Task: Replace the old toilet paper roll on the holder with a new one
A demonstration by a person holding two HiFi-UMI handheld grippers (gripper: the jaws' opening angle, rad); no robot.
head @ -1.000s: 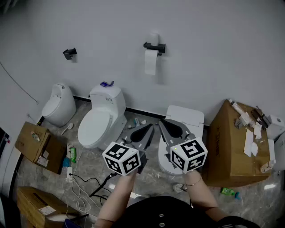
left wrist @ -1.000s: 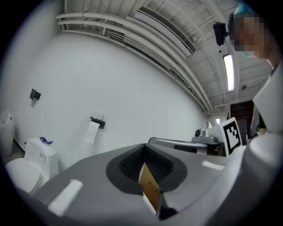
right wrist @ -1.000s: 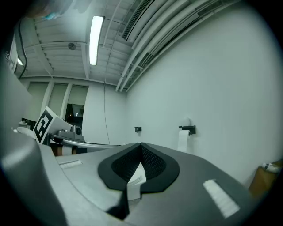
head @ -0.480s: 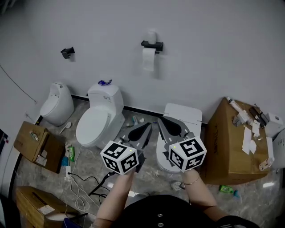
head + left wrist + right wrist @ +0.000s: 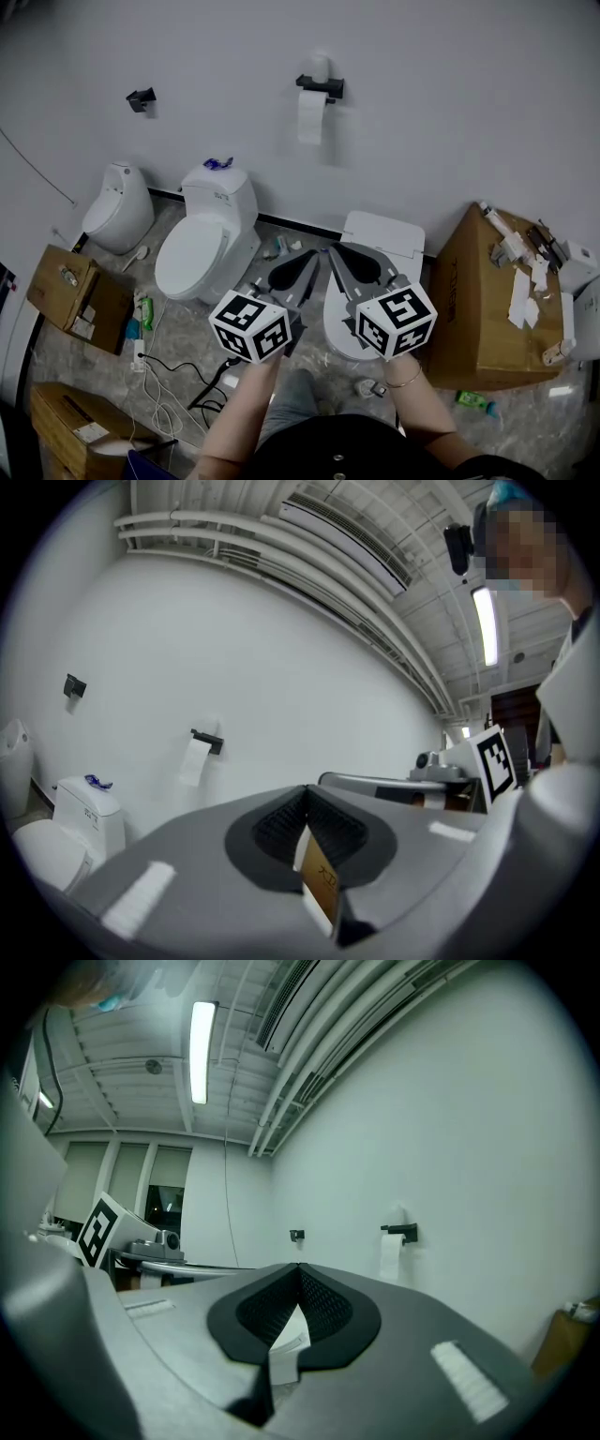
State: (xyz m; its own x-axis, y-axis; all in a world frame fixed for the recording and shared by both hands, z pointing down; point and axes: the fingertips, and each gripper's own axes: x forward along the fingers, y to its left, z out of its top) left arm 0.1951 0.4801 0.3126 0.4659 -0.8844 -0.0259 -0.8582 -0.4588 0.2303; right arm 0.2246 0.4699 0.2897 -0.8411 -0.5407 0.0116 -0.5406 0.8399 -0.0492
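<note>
A black wall holder is fixed high on the white wall. A white roll stands on top of it and a strip of toilet paper hangs below. The holder and its paper also show in the left gripper view. In the right gripper view the holder is far off on the wall. My left gripper and right gripper are held side by side, well short of the wall. Both are shut with nothing between their jaws. The same shows for the left gripper and the right gripper in their own views.
A second small black holder is on the wall to the left. Below stand a white toilet, a small urinal and another toilet behind my grippers. Cardboard boxes and cables lie on the floor.
The head view has shifted a little: the holder and the toilets now sit slightly higher in the frame. Both grippers stay shut and side by side.
</note>
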